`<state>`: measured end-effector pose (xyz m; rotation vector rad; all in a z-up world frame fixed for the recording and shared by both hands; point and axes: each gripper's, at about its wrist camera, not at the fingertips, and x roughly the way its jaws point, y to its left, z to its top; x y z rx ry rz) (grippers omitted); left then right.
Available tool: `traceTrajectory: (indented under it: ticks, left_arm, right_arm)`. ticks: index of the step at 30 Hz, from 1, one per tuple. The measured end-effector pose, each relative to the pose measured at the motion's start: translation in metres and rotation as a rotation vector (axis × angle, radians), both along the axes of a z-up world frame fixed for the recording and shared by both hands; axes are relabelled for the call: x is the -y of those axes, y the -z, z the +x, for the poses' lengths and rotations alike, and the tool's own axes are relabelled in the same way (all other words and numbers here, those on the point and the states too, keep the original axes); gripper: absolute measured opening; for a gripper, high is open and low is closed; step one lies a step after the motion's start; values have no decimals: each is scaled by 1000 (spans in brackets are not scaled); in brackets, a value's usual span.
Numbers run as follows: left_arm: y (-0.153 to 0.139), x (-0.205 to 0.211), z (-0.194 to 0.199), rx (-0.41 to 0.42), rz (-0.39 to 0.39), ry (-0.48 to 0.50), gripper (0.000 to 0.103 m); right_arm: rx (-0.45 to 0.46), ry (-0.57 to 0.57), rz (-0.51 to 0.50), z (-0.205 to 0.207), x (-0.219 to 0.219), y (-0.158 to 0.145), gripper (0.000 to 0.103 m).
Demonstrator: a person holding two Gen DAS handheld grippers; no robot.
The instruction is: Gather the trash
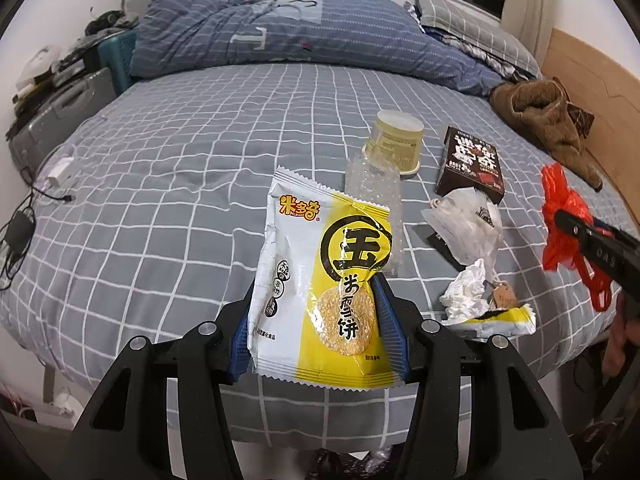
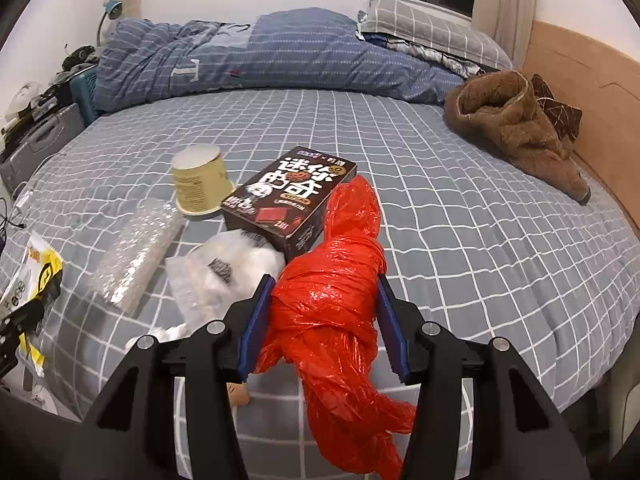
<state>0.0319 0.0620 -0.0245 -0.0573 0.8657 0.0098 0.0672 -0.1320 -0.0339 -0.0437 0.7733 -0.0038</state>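
Left wrist: wrapper [image 1: 320, 292] is pinched by left tongs [image 1: 318, 334]; red bag [image 2: 336, 308] by right tongs [image 2: 324, 328]. Bag should be opened before wrapper is dropped.

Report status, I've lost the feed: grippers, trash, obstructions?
Left gripper shut on snack wrapper. Right gripper shut on red plastic bag. Cup, chocolate box still on bed. Nothing blocking.

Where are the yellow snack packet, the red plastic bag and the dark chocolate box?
yellow snack packet [image 1: 320, 280], left wrist view, middle of its printed front.
red plastic bag [image 2: 328, 312], right wrist view, its knotted middle.
dark chocolate box [image 2: 292, 192], right wrist view, its printed top face.
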Motion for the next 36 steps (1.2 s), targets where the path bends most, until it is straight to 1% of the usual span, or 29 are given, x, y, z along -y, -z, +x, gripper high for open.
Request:
traceTrajectory:
  ticks: [7, 12, 27, 36]
  left_arm:
    - [-3, 4, -17, 9, -18, -10, 52]
    - [-4, 10, -31, 15, -17, -9, 52]
    - [-6, 15, -68, 21, -29, -8, 52]
    - [0, 16, -89, 6, -30, -14, 52]
  right_arm:
    - [7, -28, 7, -30, -10, -5, 48]
    - [12, -52, 0, -47, -21, -7, 48]
    - [0, -97, 4, -96, -40, -3, 48]
    - [-15, -107, 16, -124, -45, 0, 48]
